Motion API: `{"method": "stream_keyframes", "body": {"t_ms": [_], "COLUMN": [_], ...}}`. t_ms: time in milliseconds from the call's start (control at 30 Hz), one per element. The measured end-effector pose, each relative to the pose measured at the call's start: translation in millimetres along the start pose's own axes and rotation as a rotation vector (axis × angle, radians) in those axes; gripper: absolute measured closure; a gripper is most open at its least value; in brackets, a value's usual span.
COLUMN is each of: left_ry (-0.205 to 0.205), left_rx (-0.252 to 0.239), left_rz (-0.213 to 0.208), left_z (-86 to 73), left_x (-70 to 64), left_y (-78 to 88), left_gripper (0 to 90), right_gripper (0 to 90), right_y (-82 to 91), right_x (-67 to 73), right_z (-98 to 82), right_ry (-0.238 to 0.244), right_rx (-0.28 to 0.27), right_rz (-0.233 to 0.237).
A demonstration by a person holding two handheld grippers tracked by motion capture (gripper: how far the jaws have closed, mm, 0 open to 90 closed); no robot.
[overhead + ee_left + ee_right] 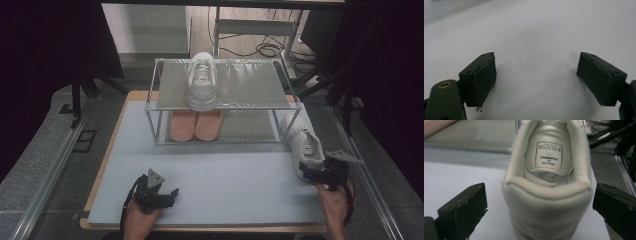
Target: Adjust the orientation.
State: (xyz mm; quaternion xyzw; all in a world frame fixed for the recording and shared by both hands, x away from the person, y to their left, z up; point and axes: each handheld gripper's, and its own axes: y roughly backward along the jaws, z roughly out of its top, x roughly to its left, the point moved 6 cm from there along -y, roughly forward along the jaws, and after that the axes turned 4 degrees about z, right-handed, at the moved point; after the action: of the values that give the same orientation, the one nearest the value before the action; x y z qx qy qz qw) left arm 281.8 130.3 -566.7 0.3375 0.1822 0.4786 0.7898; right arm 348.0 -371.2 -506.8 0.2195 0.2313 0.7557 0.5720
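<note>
Right gripper point(327, 172) spread wide, jaws either side of the white sneaker's point(549, 195) heel, not yet touching. Left gripper point(162, 192) released, empty, on the mat point(225, 170) well left of the sneaker. Sneaker lies just right of the rack's point(225, 107) front corner. Likely light; padded collar soft, heel counter stiffer—grip there. Beyond: its mate point(202, 82) on the rack's top shelf, pink shoes point(196, 125) beneath.

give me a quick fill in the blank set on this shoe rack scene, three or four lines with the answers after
1. The right gripper has its open jaws on either side of the ____ of the white shoe on the table.
2. Another white shoe stands on the rack's ____ shelf.
3. The pair on the lower shelf is ____ in colour.
4. The left gripper is open with ____ between its jaws.

Missing words: heel; top; pink; nothing
</note>
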Motion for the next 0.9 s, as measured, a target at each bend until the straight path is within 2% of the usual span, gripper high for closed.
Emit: {"method": "stream_keyframes", "body": {"t_ms": [300,500,567,767,800,900], "left_ry": [0.0,-0.001,0.0,0.0,0.0,0.0], "left_rx": [0.0,0.0,0.0,0.0,0.0,0.0], "left_rz": [0.0,0.0,0.0,0.001,0.0,-0.001], "left_z": [0.0,0.0,0.0,0.0,0.0,0.0], "left_x": [0.0,0.1,0.0,0.0,0.1,0.1], "left_y": [0.0,0.0,0.0,0.0,0.0,0.0], "left_gripper": [15.9,15.9,15.9,15.9,15.9,15.9], "right_gripper": [0.0,0.0,0.0,1.8,5.4,8.1], "right_y": [-19.4,-31.6,-35.7,-36.6,-36.3,-34.7], "right_x": [-2.5,-4.9,-5.0,-4.7,-4.9,-5.2], "right_z": [3.9,1.6,0.1,-0.5,-0.4,-0.1], "right_ry": [-0.003,-0.043,-0.04,-0.027,-0.032,-0.034], "right_rx": [0.038,0.06,0.078,0.081,0.082,0.096], "right_rz": [-0.069,-0.084,-0.097,-0.121,-0.127,-0.129]}}
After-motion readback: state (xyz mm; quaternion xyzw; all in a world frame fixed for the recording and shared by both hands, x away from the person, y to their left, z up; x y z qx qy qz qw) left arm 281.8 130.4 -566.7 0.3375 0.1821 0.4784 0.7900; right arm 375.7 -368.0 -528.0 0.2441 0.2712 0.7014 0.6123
